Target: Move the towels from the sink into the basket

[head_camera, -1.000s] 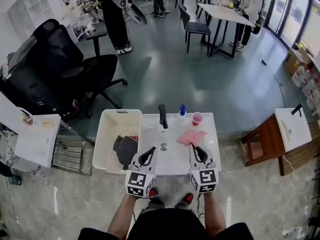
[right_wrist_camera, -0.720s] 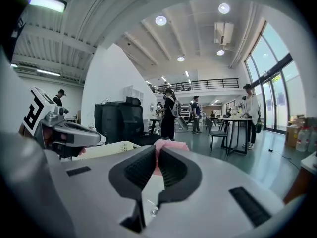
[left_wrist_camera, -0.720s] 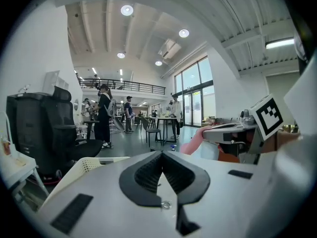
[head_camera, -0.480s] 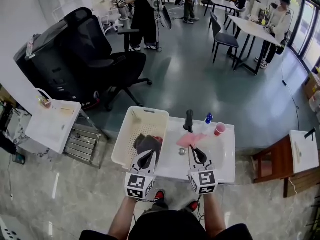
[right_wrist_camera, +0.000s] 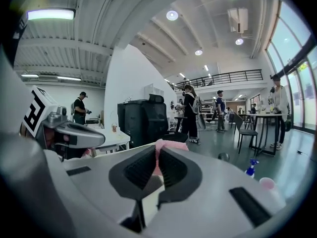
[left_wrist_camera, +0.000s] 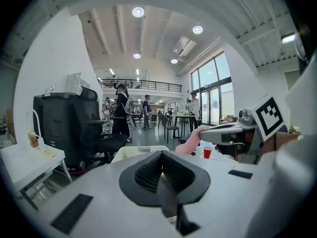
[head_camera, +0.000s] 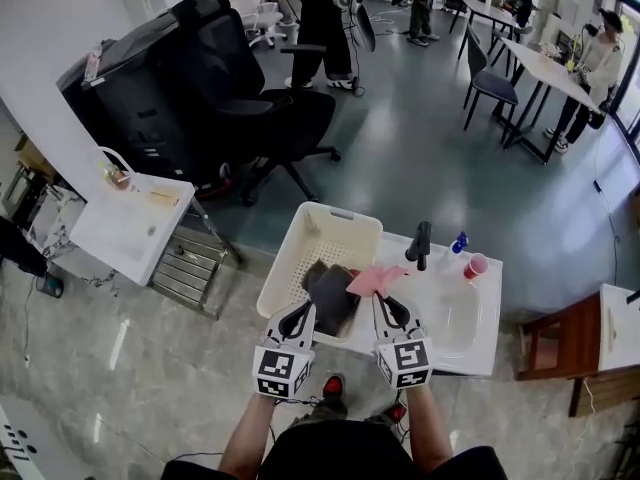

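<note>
My right gripper (head_camera: 386, 309) is shut on a pink towel (head_camera: 373, 280), which hangs over the right rim of the white basket (head_camera: 288, 264). The right gripper view shows the pink towel (right_wrist_camera: 163, 151) pinched between the jaws of the right gripper (right_wrist_camera: 157, 165). A dark grey towel (head_camera: 331, 295) lies in the basket. My left gripper (head_camera: 297, 318) hovers over the basket's near edge beside the dark towel. The left gripper (left_wrist_camera: 161, 170) has its jaws together and nothing between them. The white sink (head_camera: 462, 330) lies to the right.
A black faucet (head_camera: 420, 245), a blue spray bottle (head_camera: 457, 241) and a red cup (head_camera: 476, 266) stand at the sink's back. A black office chair (head_camera: 230, 98) and a small white table (head_camera: 130, 230) are to the left. People stand further back.
The right gripper has carried the pink towel left from the sink to the basket's right rim. The left gripper has stayed by the basket. The head view has swung left.
</note>
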The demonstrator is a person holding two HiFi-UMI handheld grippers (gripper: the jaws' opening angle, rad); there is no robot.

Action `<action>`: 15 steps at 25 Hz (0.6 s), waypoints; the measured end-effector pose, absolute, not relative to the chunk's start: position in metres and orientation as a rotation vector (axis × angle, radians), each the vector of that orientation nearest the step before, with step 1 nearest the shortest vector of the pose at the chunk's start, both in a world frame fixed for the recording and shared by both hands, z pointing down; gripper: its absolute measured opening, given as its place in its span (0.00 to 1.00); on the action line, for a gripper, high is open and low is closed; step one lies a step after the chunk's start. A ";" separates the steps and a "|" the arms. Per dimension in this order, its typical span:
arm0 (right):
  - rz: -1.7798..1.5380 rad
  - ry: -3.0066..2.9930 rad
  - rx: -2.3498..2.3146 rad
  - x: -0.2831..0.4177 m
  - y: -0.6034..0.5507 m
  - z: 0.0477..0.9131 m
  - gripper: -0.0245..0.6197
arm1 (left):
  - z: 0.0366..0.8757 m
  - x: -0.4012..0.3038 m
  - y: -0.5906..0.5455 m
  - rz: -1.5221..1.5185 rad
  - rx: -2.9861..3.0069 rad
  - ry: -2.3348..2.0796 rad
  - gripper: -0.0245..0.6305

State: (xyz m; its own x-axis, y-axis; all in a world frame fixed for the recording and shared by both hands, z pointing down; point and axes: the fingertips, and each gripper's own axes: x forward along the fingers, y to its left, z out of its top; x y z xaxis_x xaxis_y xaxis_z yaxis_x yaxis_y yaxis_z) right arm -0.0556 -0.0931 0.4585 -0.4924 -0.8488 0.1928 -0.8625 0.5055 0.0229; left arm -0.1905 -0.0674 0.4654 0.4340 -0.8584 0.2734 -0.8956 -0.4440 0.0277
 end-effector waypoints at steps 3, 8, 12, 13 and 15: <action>0.128 -2.576 1.425 -0.078 -0.095 0.466 0.10 | 0.471 -0.207 -0.067 0.324 2.484 -1.570 0.05; 0.153 -2.572 1.359 -0.103 -0.099 0.480 0.10 | 0.482 -0.227 -0.068 0.310 2.439 -1.580 0.05; 0.178 -2.557 1.318 -0.117 -0.104 0.495 0.10 | 0.492 -0.238 -0.071 0.324 2.417 -1.581 0.05; 0.184 -2.554 1.310 -0.119 -0.106 0.499 0.10 | 0.494 -0.240 -0.072 0.331 2.416 -1.583 0.05; 0.196 -2.549 1.293 -0.125 -0.108 0.506 0.10 | 0.499 -0.244 -0.073 0.327 2.404 -1.579 0.05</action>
State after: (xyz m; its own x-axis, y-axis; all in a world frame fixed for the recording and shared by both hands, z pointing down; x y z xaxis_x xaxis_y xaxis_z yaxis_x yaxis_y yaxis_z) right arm -0.1245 -0.1082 0.5058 -0.5623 -0.7693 0.3035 -0.8066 0.5910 0.0036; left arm -0.2437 -0.0732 0.4986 0.3885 -0.8648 0.3181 -0.9200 -0.3833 0.0815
